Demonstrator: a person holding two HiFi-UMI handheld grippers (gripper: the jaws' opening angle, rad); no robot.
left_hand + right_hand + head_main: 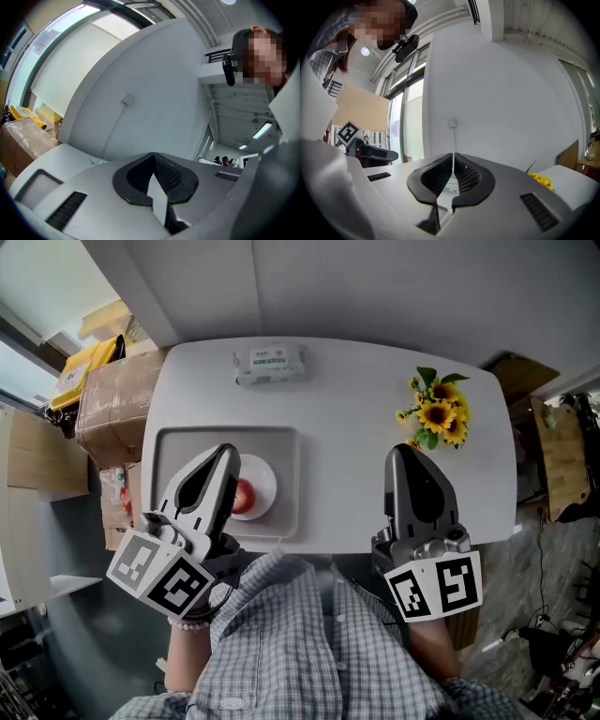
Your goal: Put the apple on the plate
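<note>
A person in a grey-and-white checked shirt [300, 643], with a pale bead bracelet [192, 622] at the left wrist, has a light grey left hand-held gripper [228, 448] and a darker grey right hand-held gripper [403, 448], each tapered, with a white cube [159, 570] of black square markers.

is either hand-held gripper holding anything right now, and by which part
Nothing is held. The left hand-held gripper and the right hand-held gripper both have their jaws shut together, empty; the apple lies on the plate.
</note>
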